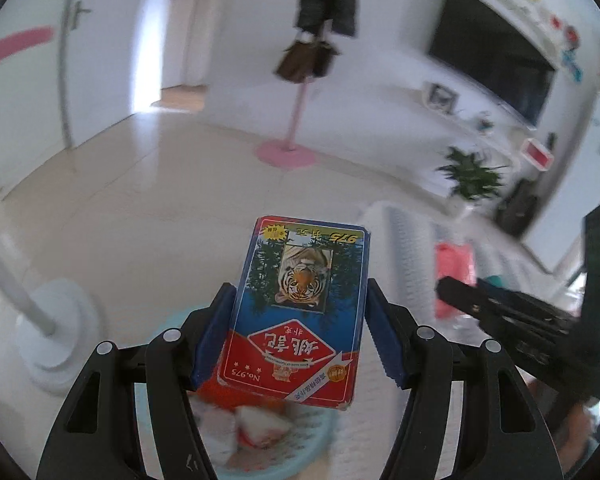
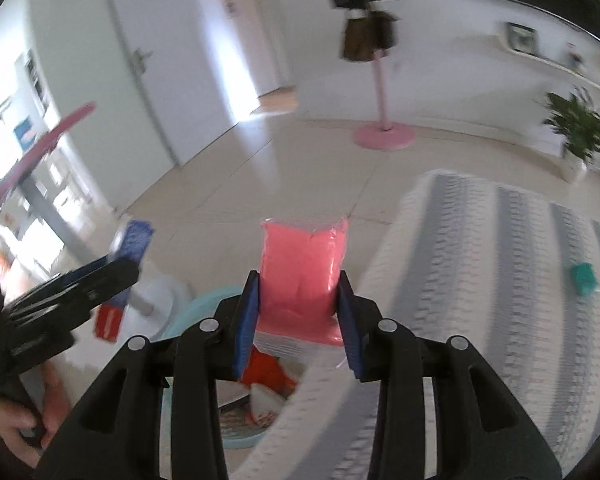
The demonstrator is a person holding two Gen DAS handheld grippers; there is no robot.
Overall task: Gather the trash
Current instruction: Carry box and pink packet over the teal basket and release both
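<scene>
Grippers are both loaded right now. Left gripper (image 1: 300,320) is clamping a flat blue-and-red cardboard card box with a tiger picture (image 1: 300,312) between its blue pads (image 1: 214,332), the box sticking out forward toward 12 o'clock and tilting a bit to the right. Under it, down at 6 o'clock, a pale blue round plastic basket (image 1: 284,468) is sitting with some blurry white and red scraps (image 1: 256,428) already inside.

Right gripper (image 2: 298,316) is squeezing a soft pink plastic-wrapped packet (image 2: 302,276), which is poking up past the fingertips toward 12 o'clock. From this camera the same basket (image 2: 204,304) is showing at about 7 o'clock, partly hidden behind the fingers, with an orange-red wrapper (image 2: 266,374) lying in it just below the packet.

Off at 3 o'clock in the right view, a small teal crumpled item (image 2: 584,278) is lying on the grey-and-white striped knitted rug (image 2: 480,280), well apart from both grippers. The left gripper with its box is also peeking in at 9 o'clock there.

Background is blurry: a pink coat stand (image 2: 382,120) standing on the beige tile floor (image 2: 260,184) at 12 o'clock, and a green potted plant (image 2: 580,128) at 2 o'clock.
</scene>
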